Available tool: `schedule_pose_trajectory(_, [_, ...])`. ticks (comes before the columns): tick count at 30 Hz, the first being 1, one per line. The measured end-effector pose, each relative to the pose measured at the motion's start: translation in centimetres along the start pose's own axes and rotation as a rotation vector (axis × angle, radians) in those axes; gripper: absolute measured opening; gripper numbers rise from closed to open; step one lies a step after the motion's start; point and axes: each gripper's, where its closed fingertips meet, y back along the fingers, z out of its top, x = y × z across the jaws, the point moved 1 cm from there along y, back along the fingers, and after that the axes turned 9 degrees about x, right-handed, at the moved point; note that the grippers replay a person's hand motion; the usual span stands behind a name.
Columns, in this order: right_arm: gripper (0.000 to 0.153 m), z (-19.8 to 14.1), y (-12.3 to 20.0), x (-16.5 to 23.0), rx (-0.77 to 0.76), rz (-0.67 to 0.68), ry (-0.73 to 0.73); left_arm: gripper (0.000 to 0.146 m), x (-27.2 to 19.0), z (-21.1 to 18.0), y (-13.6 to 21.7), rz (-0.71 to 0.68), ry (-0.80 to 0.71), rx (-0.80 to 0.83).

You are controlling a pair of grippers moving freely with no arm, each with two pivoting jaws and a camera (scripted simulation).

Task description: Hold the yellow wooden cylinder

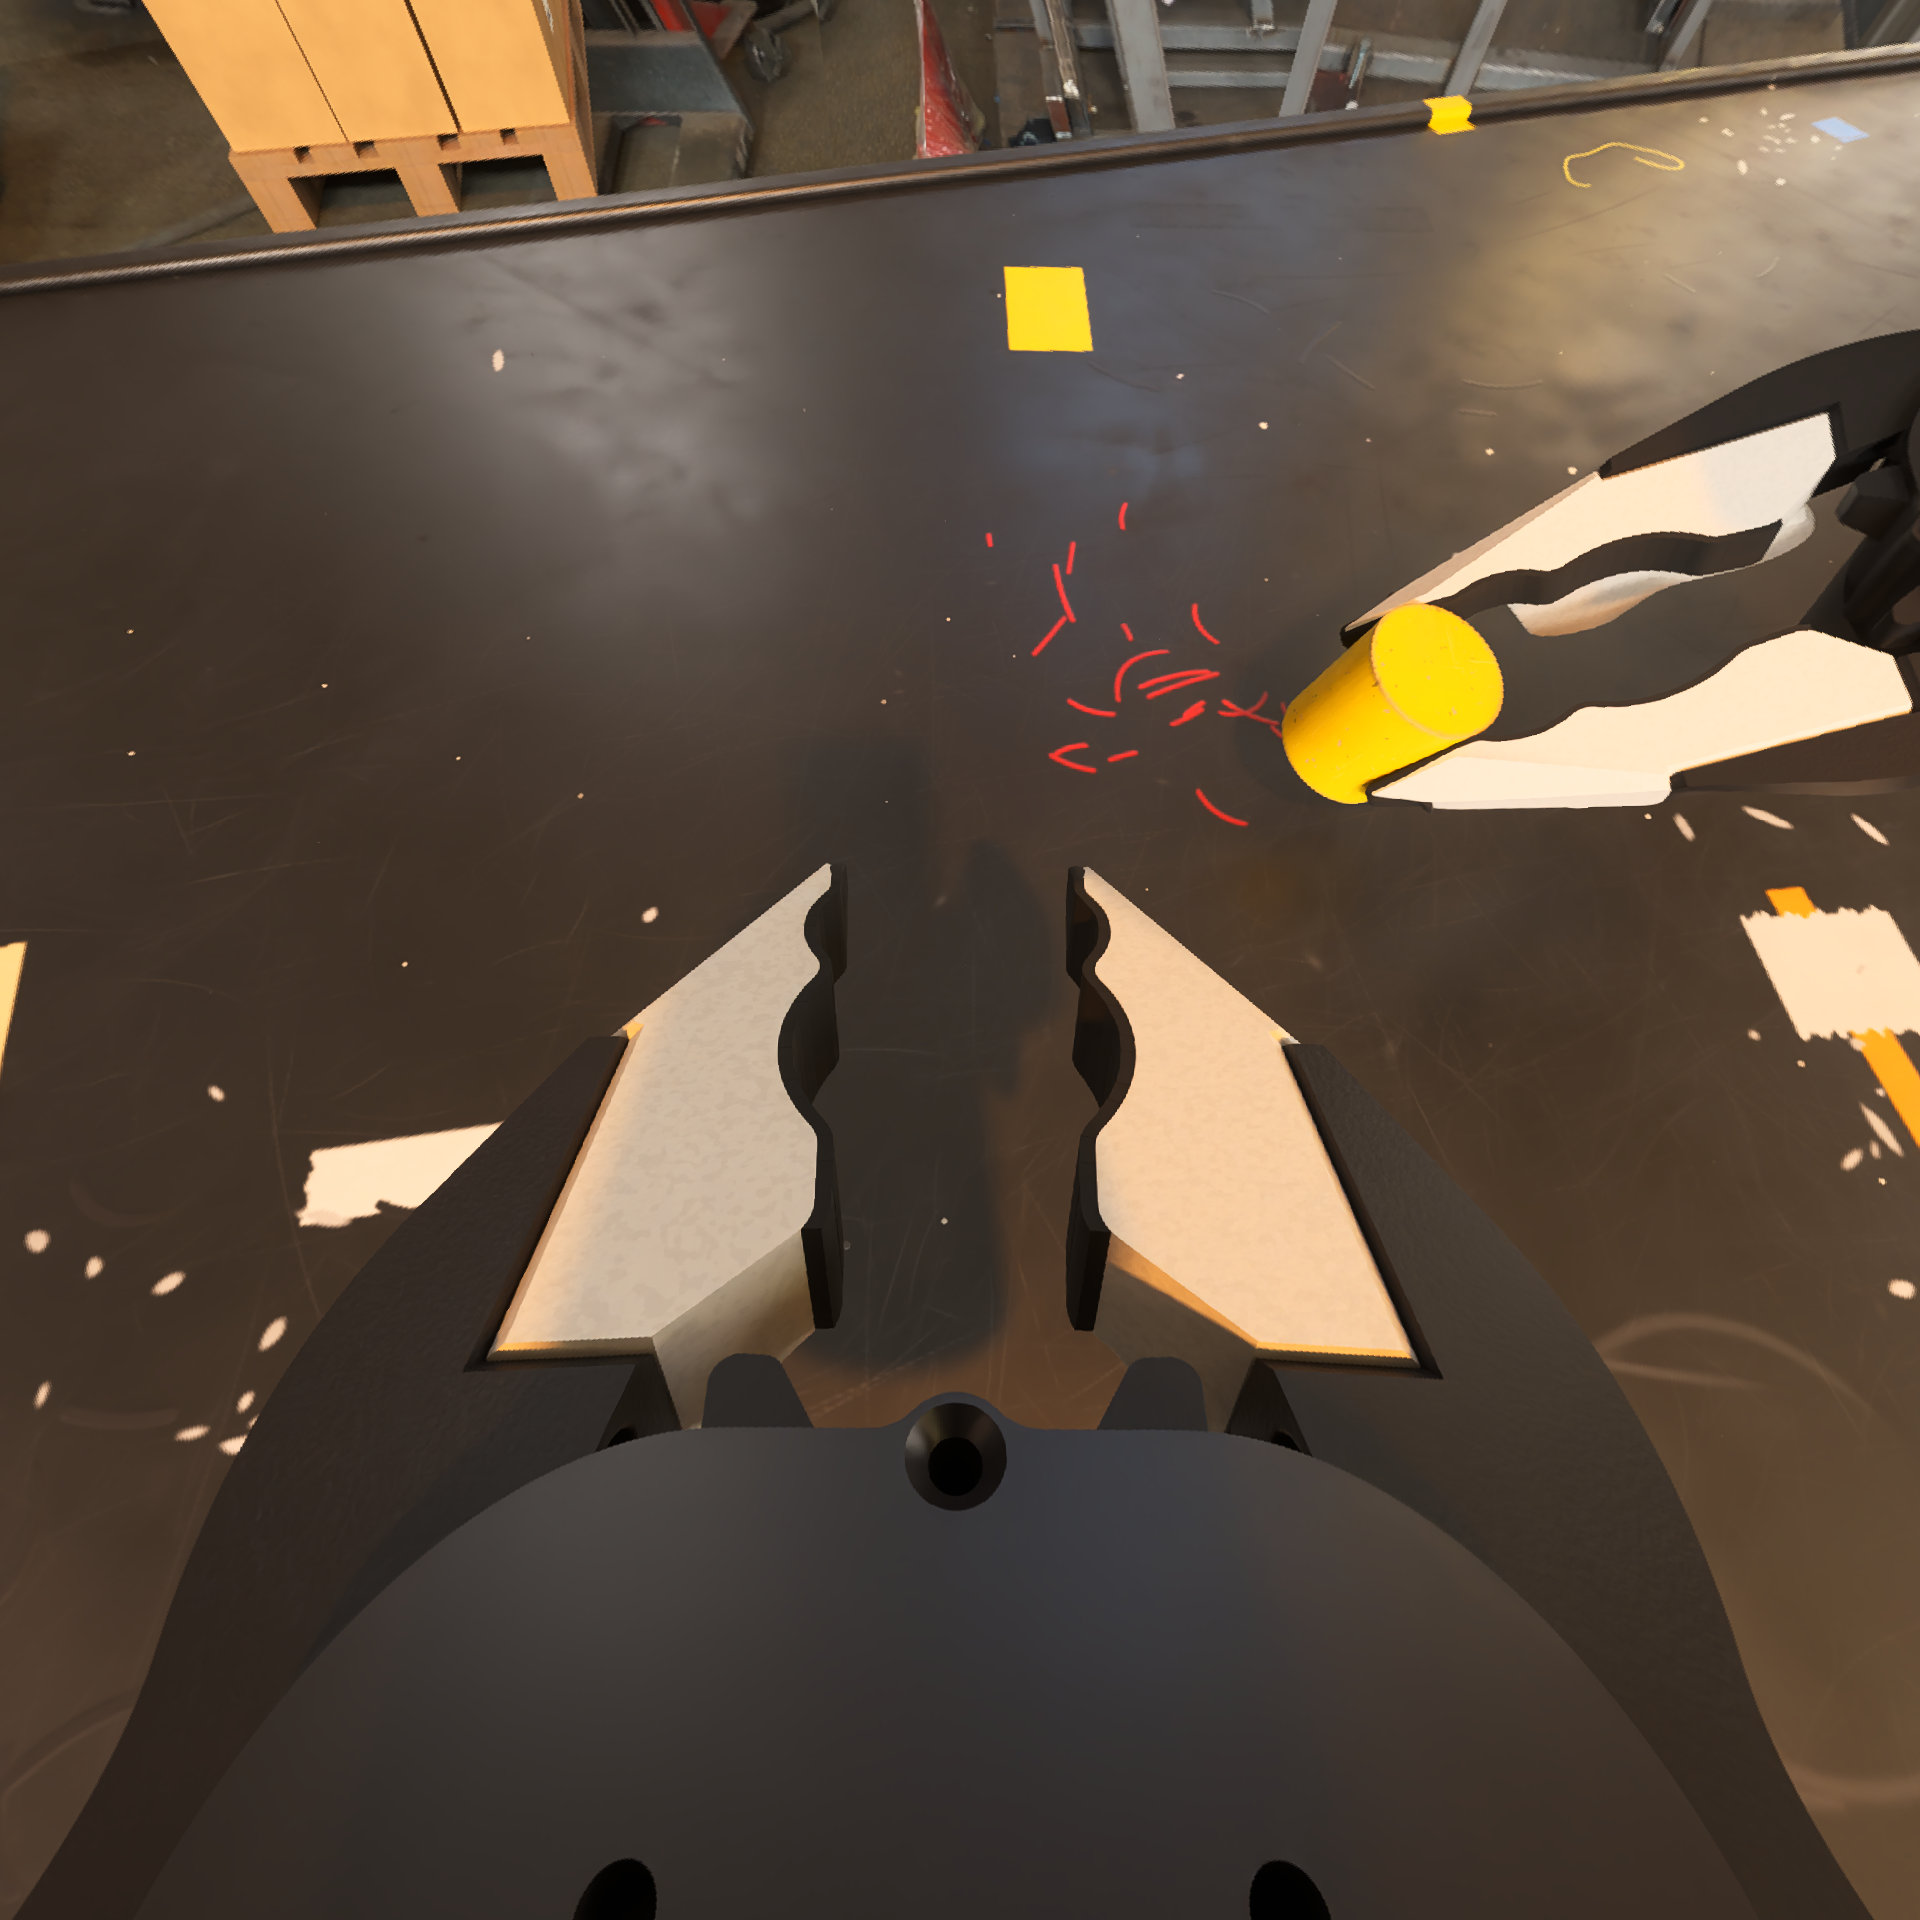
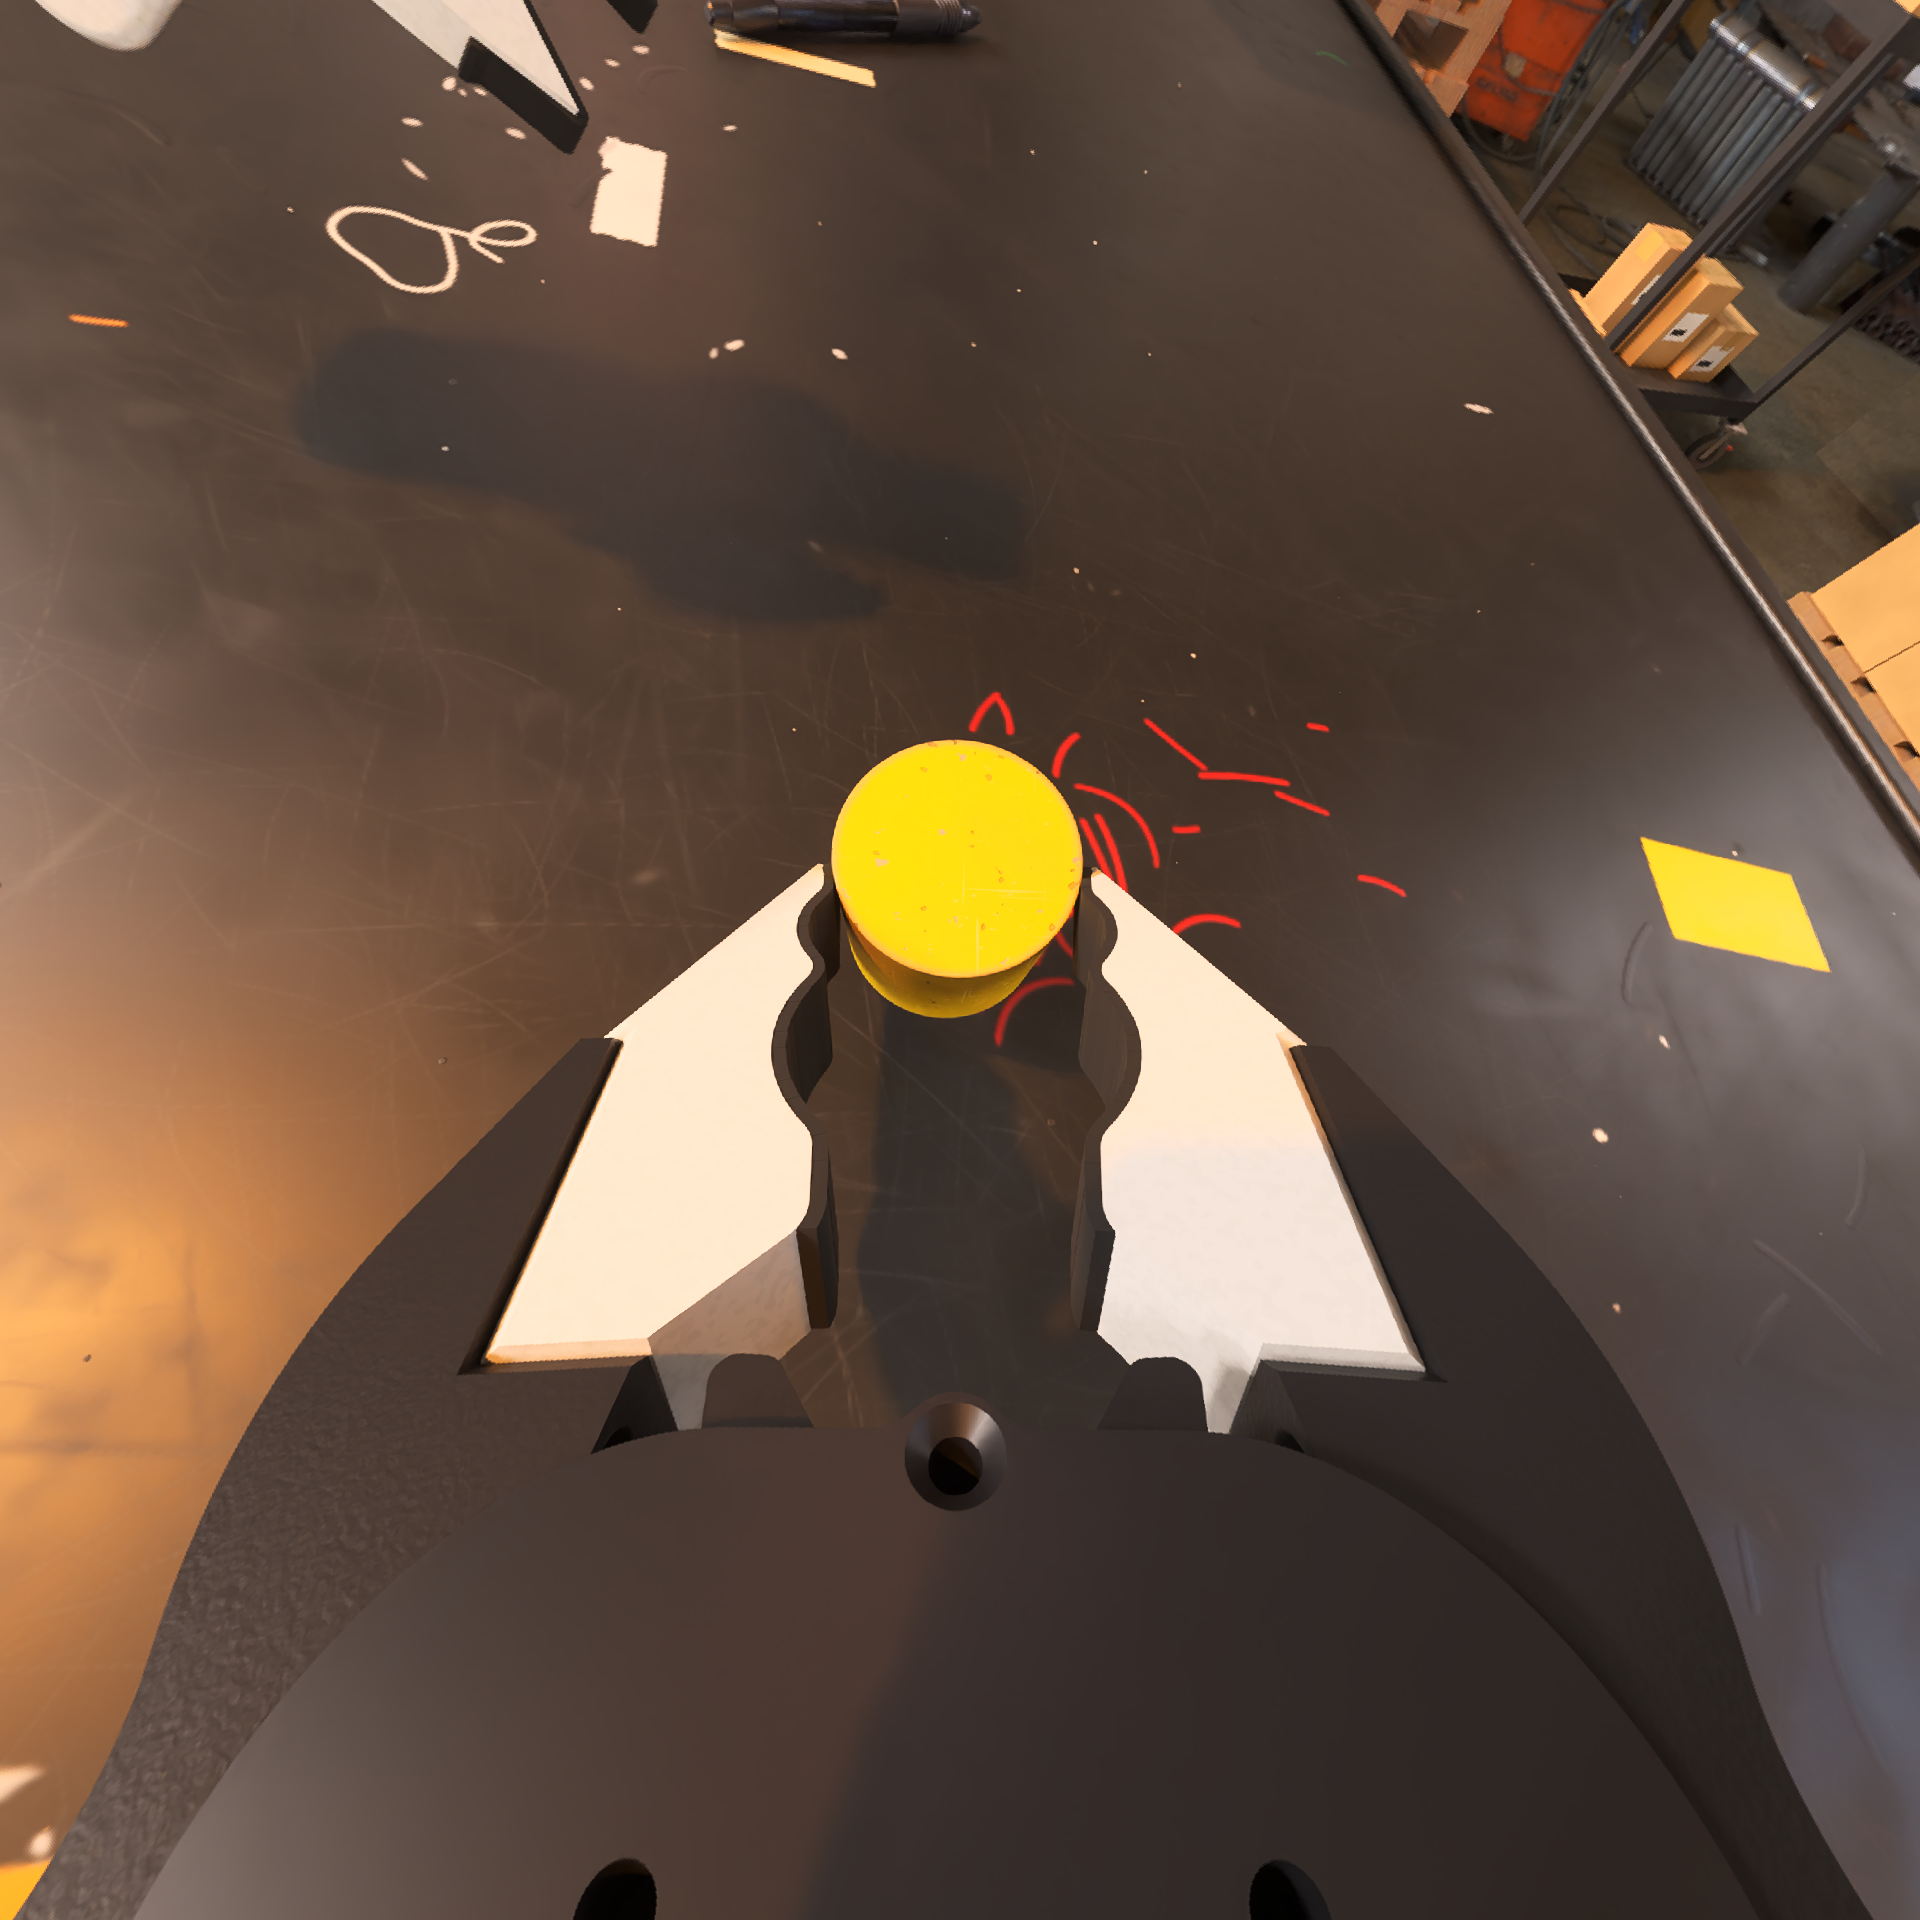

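The yellow wooden cylinder (image 1: 1382,707) is gripped between the fingertips of my right gripper (image 1: 1361,717), tilted, low over the dark table. In the right wrist view its round top face (image 2: 956,862) sits between the two tips of the right gripper (image 2: 956,894), which touch it on both sides. My left gripper (image 1: 956,883) is open and empty over the table, to the left of and nearer than the cylinder. One of the left gripper's fingers (image 2: 520,73) shows at the top left of the right wrist view.
Red scribbles (image 1: 1143,686) mark the table beside the cylinder. A yellow square patch (image 1: 1047,309) lies farther off. White tape patches (image 1: 1839,966) lie to the right. The table edge (image 1: 935,171) runs along the back, with wooden crates (image 1: 395,94) beyond. A black pen (image 2: 842,16) lies far off.
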Motion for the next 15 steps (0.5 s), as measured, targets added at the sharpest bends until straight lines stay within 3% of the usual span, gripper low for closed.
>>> schedule_pose_trajectory(15, [0.045,-0.03,-0.04,0.0,0.002,0.001,0.0,0.042,-0.12,-0.41,-0.21,-0.004,0.008,0.002])
